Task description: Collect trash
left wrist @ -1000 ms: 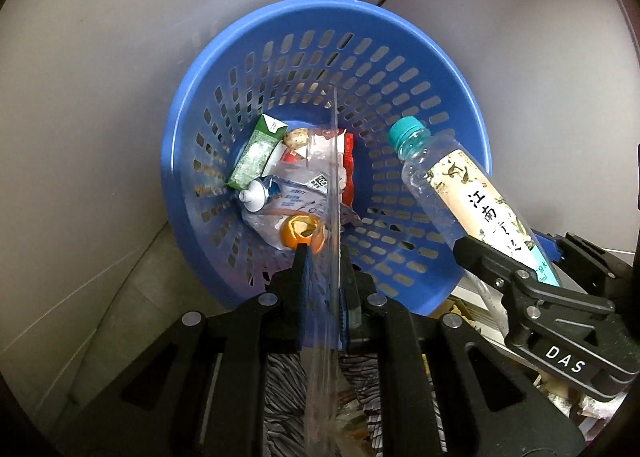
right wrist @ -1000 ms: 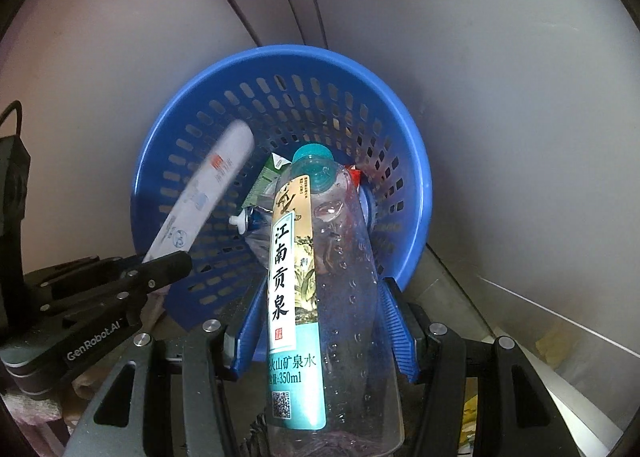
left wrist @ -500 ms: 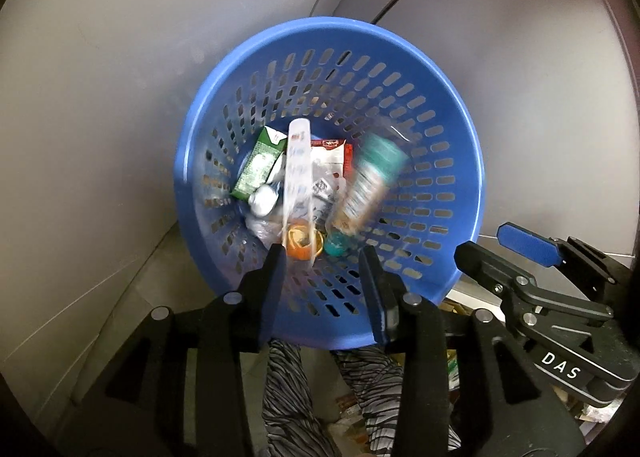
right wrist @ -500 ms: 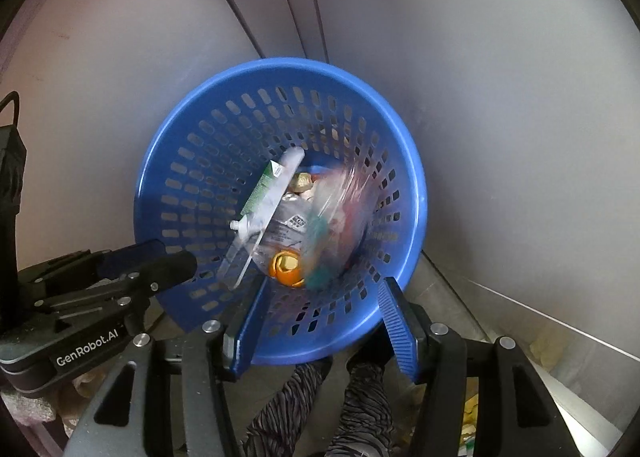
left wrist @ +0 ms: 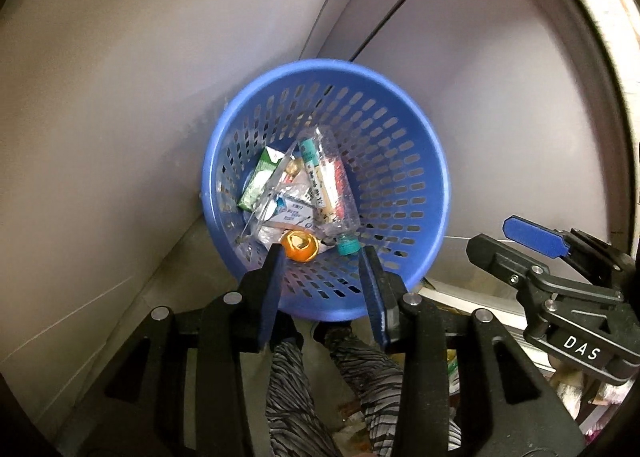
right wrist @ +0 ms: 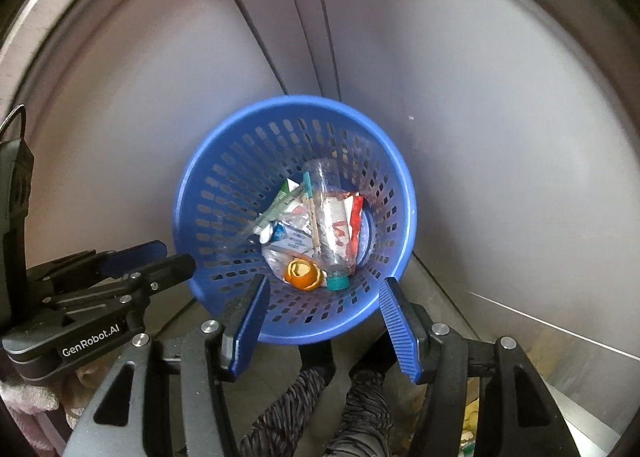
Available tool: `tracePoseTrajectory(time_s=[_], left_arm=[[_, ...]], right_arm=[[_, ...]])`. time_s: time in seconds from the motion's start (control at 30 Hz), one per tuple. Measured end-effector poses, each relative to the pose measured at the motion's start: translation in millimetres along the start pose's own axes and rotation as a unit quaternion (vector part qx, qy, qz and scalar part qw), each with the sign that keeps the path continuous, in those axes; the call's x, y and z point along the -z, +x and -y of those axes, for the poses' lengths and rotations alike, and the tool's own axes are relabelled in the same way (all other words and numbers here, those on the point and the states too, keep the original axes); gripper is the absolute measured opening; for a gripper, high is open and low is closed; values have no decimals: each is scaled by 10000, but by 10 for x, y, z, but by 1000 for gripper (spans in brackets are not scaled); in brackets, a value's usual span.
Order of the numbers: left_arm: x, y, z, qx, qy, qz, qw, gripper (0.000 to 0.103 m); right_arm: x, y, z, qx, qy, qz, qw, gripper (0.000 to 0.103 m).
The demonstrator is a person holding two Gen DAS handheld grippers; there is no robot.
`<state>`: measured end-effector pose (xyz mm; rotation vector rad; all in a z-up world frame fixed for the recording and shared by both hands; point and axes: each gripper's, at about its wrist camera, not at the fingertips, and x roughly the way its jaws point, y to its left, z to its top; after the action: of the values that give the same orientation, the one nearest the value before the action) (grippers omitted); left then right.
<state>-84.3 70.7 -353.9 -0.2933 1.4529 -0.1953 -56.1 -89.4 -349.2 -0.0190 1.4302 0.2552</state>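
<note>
Both wrist cameras look steeply down past their own fingers into the same blue basket (left wrist: 434, 193) (right wrist: 192, 193) from above, at moderate range. The left view catches the right tool (left wrist: 532, 253) at its right edge; the right view catches the left tool (right wrist: 160, 257) at its left edge.

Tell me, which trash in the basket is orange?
The curled orange peel. It lies in the blue basket beside the clear bottle's teal cap; the carton is green, and the wrappers are white and red.

blue basket (left wrist: 424, 161) | plastic bottle (left wrist: 326, 185) inside | left hand-held gripper (left wrist: 322, 267) agape, empty
</note>
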Motion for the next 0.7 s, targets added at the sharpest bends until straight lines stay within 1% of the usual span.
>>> tracePoseTrajectory(time_s=[0.13, 0.33, 0.5, 0.7], left_arm=[[14, -302, 95, 32, 156, 214, 9996, 38], [-7, -886, 260, 88, 351, 720, 9967, 38], [-11, -1383, 391, 176, 515, 1108, 9924, 38], [-93, -1931, 614, 265, 720, 1646, 9834, 38]], right_arm=[[38, -260, 2, -92, -55, 166, 9998, 59], [79, -778, 23, -253, -80, 511, 9983, 59], [97, -1291, 39, -453, -34, 897, 9949, 62], [98, -1891, 84, -588, -24, 1434, 9879, 65]])
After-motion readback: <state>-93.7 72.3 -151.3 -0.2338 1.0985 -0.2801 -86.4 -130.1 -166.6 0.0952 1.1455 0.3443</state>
